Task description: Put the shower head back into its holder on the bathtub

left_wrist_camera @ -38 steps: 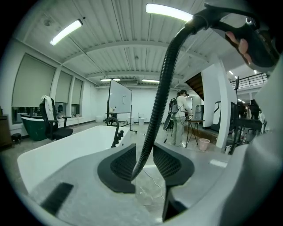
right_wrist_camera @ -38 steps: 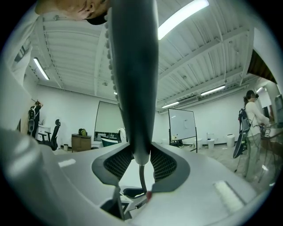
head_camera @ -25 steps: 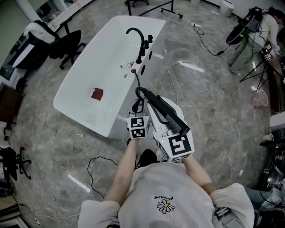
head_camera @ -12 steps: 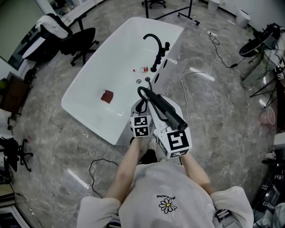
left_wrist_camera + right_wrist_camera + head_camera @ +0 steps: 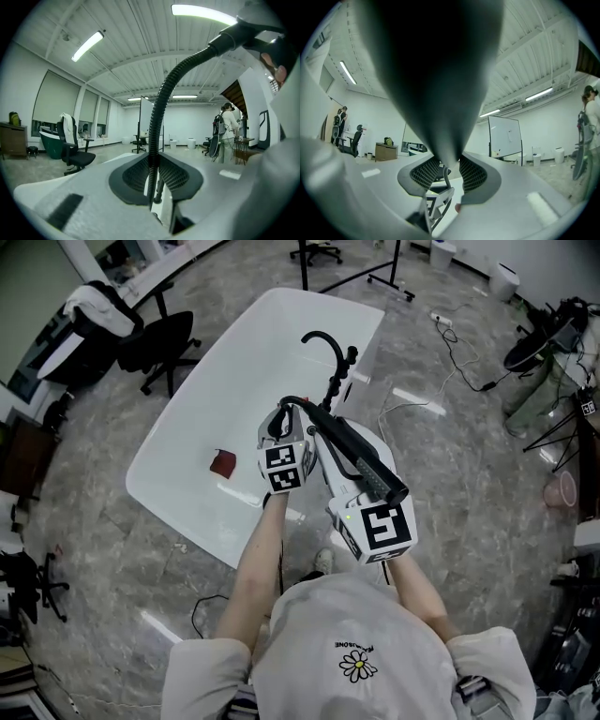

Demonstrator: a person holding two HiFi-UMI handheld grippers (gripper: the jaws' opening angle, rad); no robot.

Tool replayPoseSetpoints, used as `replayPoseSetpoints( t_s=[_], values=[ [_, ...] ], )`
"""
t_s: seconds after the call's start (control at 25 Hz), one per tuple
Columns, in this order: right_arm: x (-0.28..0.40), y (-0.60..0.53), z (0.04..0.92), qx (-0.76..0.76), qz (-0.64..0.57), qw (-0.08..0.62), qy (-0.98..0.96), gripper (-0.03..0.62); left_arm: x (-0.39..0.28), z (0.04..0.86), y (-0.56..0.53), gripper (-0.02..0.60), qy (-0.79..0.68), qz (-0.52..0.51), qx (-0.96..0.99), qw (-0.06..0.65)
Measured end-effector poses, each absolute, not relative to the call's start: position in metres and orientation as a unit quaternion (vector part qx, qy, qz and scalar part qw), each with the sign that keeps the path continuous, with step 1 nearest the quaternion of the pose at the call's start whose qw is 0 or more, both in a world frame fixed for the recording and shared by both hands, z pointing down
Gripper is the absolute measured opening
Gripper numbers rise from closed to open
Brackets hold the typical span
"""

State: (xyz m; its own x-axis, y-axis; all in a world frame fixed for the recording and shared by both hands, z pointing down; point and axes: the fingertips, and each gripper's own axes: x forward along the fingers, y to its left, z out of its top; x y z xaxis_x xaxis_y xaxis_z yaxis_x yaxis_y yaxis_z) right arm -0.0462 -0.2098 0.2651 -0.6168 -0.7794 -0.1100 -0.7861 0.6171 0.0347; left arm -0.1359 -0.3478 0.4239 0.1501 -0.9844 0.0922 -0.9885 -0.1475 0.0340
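Observation:
The black shower head (image 5: 358,457) lies along my right gripper (image 5: 325,432), which is shut on its handle; in the right gripper view the dark shower head (image 5: 436,70) fills the space above the gripper (image 5: 443,171). My left gripper (image 5: 281,418) is shut on the ribbed black hose (image 5: 292,401) just left of it, above the bathtub's near right rim. In the left gripper view the hose (image 5: 161,108) rises from between the pads of the gripper (image 5: 151,183). The white bathtub (image 5: 164,442) carries a black curved faucet (image 5: 328,345) and black fittings (image 5: 352,356) on its right rim.
A small dark red thing (image 5: 223,463) lies inside the tub. Black office chairs (image 5: 159,343) stand left of it. Cables (image 5: 441,329) trail over the grey floor at right, near stands and a pink bucket (image 5: 565,486). A person (image 5: 229,126) stands far off.
Both grippers have moved forward with the shower head and hose, toward the faucet. The left gripper went from beside the tub's near end to above its rim.

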Motion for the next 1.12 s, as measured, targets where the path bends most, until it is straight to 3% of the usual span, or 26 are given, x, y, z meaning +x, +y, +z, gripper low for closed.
replayPoseSetpoints(
  t_s=[0.48, 1.12],
  values=[
    [-0.050, -0.256, 0.230, -0.477, 0.085, 0.068, 0.872, 0.135, -0.138, 0.315, -0.442, 0.055, -0.615, -0.050, 0.786, -0.045],
    [-0.053, -0.375, 0.296, -0.460, 0.016, 0.007, 0.888, 0.135, -0.124, 0.448, -0.509, 0.057, -0.616, 0.026, 0.785, 0.061]
  ],
)
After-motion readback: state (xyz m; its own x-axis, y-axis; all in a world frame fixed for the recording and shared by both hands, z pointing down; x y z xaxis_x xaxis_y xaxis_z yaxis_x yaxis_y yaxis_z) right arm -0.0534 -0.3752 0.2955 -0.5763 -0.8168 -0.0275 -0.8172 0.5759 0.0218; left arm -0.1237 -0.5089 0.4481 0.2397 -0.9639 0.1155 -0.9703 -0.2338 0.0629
